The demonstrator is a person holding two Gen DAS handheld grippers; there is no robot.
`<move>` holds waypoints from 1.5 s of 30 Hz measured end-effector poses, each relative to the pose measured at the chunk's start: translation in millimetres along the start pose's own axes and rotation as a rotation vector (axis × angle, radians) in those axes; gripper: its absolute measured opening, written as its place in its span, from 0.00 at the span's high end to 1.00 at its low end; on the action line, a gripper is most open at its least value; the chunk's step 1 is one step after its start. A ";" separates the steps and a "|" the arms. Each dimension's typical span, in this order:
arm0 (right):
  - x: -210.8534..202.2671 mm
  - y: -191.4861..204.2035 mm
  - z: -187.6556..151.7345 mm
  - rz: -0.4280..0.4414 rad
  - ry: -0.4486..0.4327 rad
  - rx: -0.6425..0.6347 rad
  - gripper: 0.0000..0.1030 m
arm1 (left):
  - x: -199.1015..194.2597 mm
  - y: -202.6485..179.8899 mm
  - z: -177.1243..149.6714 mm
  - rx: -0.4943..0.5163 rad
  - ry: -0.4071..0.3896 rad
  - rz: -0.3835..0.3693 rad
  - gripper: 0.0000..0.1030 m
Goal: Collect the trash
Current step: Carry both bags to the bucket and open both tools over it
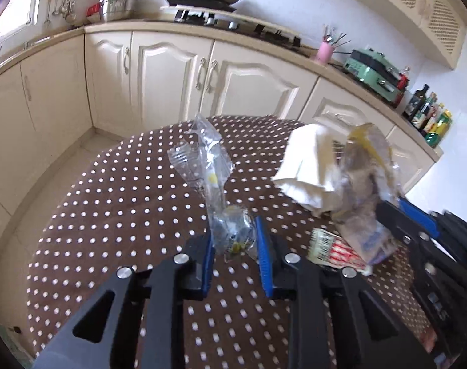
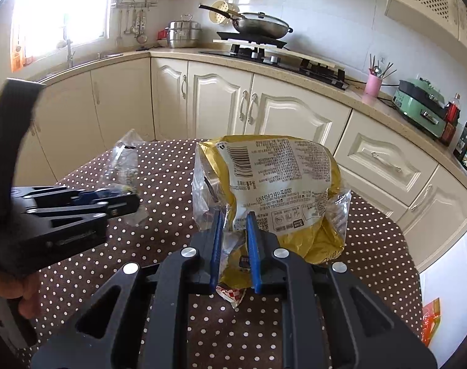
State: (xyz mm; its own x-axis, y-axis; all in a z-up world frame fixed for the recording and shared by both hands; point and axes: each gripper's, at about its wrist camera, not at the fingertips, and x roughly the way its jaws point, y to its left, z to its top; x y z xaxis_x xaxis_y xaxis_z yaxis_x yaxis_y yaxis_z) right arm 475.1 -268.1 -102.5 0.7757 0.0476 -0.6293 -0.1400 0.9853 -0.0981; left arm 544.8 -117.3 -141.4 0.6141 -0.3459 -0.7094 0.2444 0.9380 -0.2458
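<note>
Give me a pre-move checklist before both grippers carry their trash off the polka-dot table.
1. Left gripper closed on the clear plastic wrapper: ok, pads press its crumpled lower end.
2. Right gripper closed on the yellow snack bag: ok.
3. Bag fully clear of the table: cannot tell, its bottom is hidden.
4. White tissue secured: cannot tell, it sits against the bag.
5. All trash collected: not ok, a red-checked wrapper lies on the table.
6. Grippers apart: ok.
</note>
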 end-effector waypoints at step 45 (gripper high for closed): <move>-39.5 418.3 -111.8 0.619 0.238 -0.341 0.87 | -248.1 298.7 -307.9 -0.452 -0.018 0.285 0.77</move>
State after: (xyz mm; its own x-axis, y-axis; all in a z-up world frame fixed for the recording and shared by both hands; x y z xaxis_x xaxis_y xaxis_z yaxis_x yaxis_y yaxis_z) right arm 317.1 123.8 -204.9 0.3439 0.5024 -0.7933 -0.7212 0.6823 0.1194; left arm 234.4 255.6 -242.2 0.6225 -0.0727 -0.7792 -0.2789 0.9097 -0.3077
